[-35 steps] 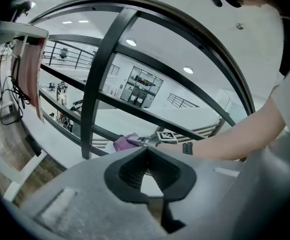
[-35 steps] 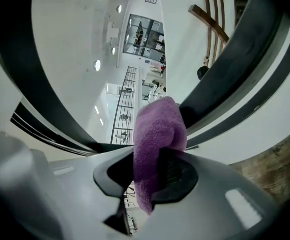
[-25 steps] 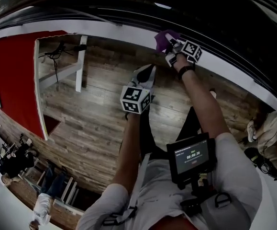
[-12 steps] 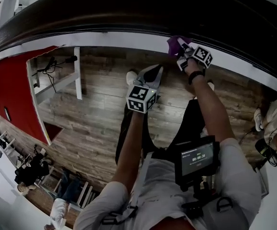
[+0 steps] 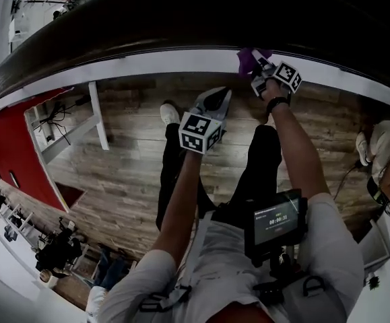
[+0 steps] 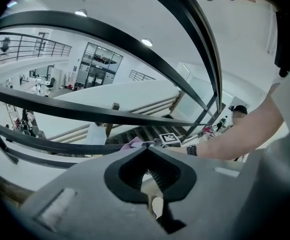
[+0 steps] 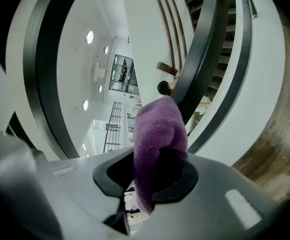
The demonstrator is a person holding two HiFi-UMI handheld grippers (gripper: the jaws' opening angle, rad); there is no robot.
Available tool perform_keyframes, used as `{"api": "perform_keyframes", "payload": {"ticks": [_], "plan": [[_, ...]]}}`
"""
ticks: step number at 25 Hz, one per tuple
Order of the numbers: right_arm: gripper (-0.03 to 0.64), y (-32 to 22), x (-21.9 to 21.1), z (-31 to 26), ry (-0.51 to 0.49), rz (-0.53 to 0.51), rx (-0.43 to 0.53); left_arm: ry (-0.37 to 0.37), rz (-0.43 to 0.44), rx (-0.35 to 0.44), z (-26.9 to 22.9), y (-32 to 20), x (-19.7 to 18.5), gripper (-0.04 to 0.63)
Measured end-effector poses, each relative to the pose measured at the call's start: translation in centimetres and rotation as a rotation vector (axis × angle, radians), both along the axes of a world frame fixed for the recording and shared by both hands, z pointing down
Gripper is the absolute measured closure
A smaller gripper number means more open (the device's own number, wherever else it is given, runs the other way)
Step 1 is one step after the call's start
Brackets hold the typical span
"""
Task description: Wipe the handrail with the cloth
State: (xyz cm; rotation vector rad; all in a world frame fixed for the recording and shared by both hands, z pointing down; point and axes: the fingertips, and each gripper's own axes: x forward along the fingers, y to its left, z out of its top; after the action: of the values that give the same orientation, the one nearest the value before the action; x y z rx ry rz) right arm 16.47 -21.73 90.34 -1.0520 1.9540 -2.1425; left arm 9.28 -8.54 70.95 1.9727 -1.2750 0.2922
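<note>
Nearest the head camera, a small screen (image 5: pixel 275 224) hangs on the person's chest, and both forearms reach forward from there over a wooden floor (image 5: pixel 127 160). The left gripper (image 5: pixel 216 99) is held low and in the middle, well short of the rail. In its own view its jaws are pressed together with nothing between them. It looks to be parked out of the way, since the wiping needs only one tool.

Further out and higher, the right gripper (image 5: pixel 258 71) is stretched up to the rail. Its jaws pinch the purple cloth (image 7: pixel 160 139) by a fold, so a soft lobe sticks out past the tips to do the rubbing. In the head view the cloth (image 5: pixel 248 59) sits at the lower edge of the dark handrail (image 5: pixel 181 25). It appears to touch the rail there, though actual contact cannot be confirmed. The left gripper view catches the same spot side-on, with the right gripper's marker cube (image 6: pixel 171 139) just beside a pinkish scrap of cloth (image 6: pixel 133 143).

The handrail curves across the whole width of the head view, so most of its length lies to either side of the cloth, and I judge the wipe far from finished. Just under the rail runs a white band (image 5: pixel 147 62). Dark bars (image 7: pixel 200 59) close beside the cloth could snag the jaws on a long sweep. Past the railing, a red panel (image 5: pixel 19 147) stands at the left, and a bright hall with further balconies opens below.
</note>
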Motion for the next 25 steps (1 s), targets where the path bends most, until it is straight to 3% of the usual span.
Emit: {"api": "perform_keyframes", "payload": {"ticks": [10,25], "plan": [[0.541,-4.0,15.0,-0.3,0.003,0.166,0.031,0.015,0.146,0.028,-0.3,-4.0,13.0,0.597],[0.54,-12.0,42.1,-0.6,0.086,0.415,0.098,0.066,0.319,0.085,0.6,-9.8,31.7,0.597]]}}
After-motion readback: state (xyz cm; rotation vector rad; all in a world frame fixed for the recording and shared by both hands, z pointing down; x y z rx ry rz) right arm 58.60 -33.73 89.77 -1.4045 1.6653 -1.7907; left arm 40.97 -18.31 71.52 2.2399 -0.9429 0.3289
